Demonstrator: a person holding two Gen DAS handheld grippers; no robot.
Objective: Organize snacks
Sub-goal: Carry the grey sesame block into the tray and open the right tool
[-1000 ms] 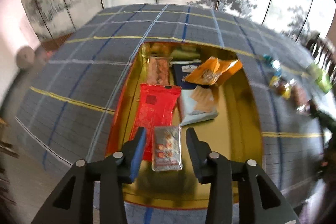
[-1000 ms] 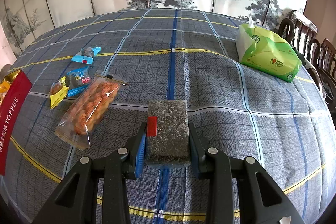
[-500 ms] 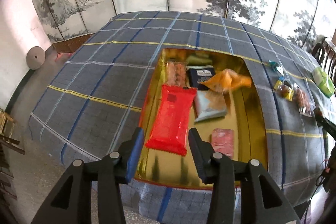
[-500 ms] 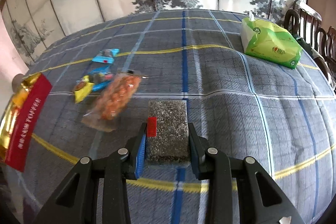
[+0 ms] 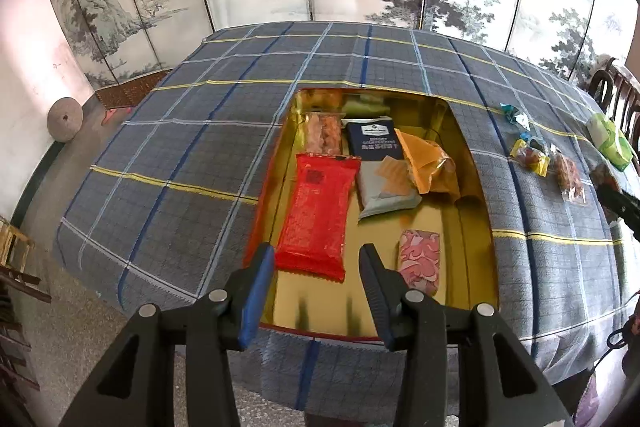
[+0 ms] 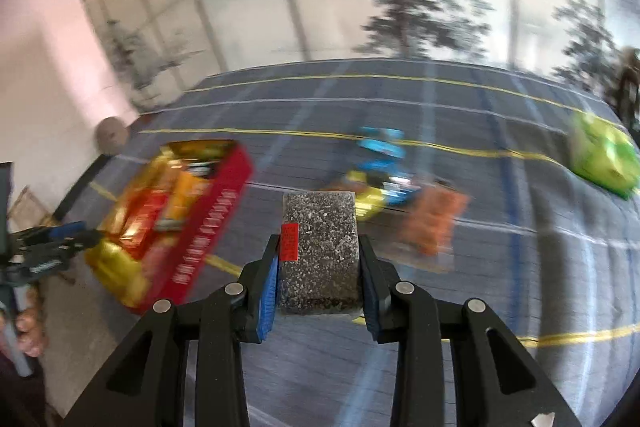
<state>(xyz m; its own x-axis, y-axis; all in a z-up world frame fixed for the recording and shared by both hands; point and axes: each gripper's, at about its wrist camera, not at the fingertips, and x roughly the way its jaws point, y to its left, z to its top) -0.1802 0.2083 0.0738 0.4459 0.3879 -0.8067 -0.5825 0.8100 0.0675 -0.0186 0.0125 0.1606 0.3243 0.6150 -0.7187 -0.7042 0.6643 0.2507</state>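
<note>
A gold-lined box (image 5: 476, 187) with red walls sits on the plaid tablecloth. In it lie a red packet (image 5: 318, 215), a pink snack pack (image 5: 420, 261), an orange bag (image 5: 430, 167), a white packet and a dark blue one. My left gripper (image 5: 317, 267) is open and empty, raised above the box's near end. My right gripper (image 6: 320, 263) is shut on a speckled grey-black snack block (image 6: 320, 243), held above the cloth. The box (image 6: 200, 239) lies to its left in the blurred right wrist view.
Loose snacks lie right of the box: an orange nut bag (image 5: 570, 177), yellow (image 5: 530, 157) and blue (image 5: 516, 113) small packs. A green tissue pack (image 5: 610, 139) lies further right. Dark chairs stand at the far right. A painted screen stands behind the table.
The pink pack left my left gripper and now lies in the box; the left gripper rose and drew back. My right gripper lifted the speckled block and swung left toward the box.
</note>
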